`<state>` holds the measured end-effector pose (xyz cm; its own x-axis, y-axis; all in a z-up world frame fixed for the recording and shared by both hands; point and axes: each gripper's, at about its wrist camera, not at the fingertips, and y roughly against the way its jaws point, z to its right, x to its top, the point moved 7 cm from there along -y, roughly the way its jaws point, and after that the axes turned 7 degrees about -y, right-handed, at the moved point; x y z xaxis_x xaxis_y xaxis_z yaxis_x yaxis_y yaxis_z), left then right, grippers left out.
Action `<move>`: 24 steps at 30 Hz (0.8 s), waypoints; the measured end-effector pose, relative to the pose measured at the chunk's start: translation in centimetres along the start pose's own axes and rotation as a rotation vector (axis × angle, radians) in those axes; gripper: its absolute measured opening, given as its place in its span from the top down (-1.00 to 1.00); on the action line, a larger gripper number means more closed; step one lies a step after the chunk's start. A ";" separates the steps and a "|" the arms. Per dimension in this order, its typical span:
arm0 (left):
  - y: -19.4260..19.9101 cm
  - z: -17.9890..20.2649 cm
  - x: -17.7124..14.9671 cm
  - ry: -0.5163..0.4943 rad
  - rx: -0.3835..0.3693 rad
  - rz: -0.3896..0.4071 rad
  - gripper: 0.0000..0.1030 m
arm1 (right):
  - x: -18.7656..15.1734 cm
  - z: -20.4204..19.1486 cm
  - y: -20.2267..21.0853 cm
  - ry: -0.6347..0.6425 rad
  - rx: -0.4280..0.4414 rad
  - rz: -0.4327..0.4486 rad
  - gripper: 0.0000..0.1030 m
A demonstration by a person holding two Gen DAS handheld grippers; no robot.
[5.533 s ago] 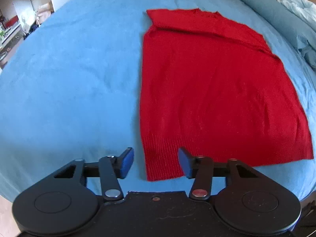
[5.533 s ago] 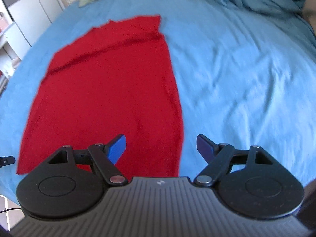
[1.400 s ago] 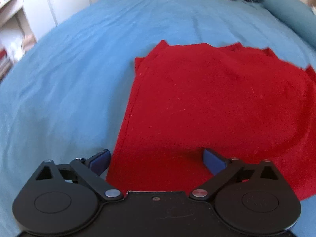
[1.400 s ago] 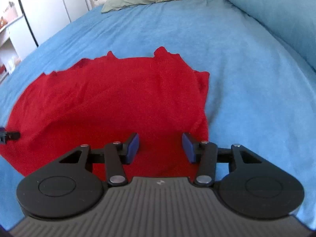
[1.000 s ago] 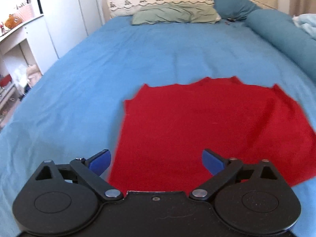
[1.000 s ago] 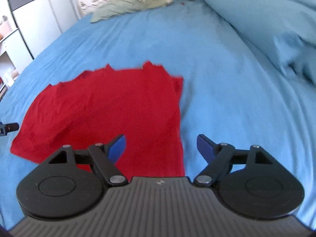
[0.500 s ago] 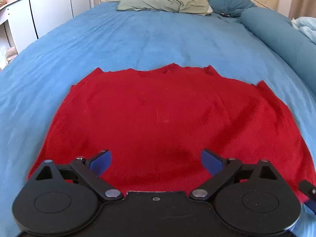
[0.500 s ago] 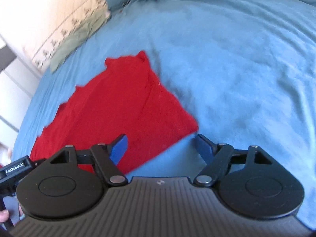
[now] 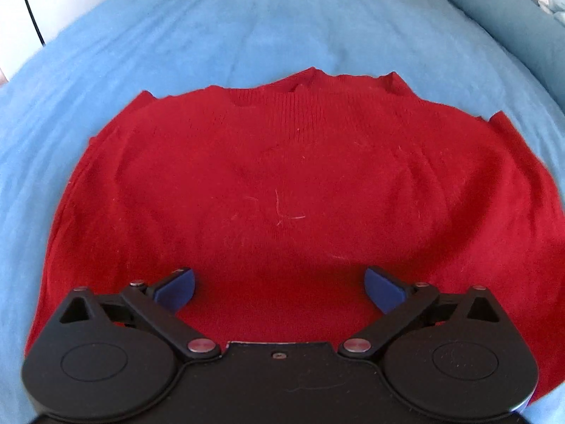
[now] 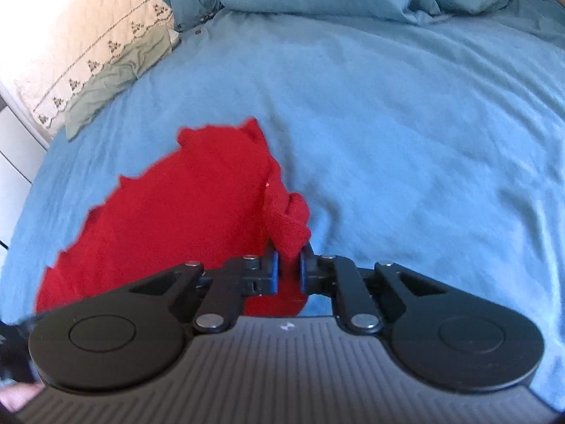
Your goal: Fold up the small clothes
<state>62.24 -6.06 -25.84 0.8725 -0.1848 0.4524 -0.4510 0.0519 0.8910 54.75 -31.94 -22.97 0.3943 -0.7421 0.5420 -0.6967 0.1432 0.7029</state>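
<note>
My left tongs [image 9: 279, 289] hover spread wide over the near edge of the red sweater [image 9: 282, 194], which lies folded on the blue bed [image 9: 247, 28]. My right tongs [image 10: 289, 272] pinch its bunched right corner.

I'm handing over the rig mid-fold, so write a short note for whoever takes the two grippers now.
Right gripper: shut on a bunched edge of the red sweater.
Left gripper: open over the sweater's near edge, gripping nothing.
The sweater lies on the blue bedspread, already folded in half.
Left to do: grip with the left gripper, make the next fold, smooth it flat.
</note>
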 end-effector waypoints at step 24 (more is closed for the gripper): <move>11.3 -23.9 -15.9 0.239 0.074 0.071 -0.92 | -22.3 -27.4 -0.4 0.734 0.681 -0.499 0.62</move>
<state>47.73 20.93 -22.03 0.8540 0.0543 0.5175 -0.5174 -0.0168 0.8556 62.64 2.48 -22.67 0.8227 -0.0176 0.5683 -0.4557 -0.6181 0.6406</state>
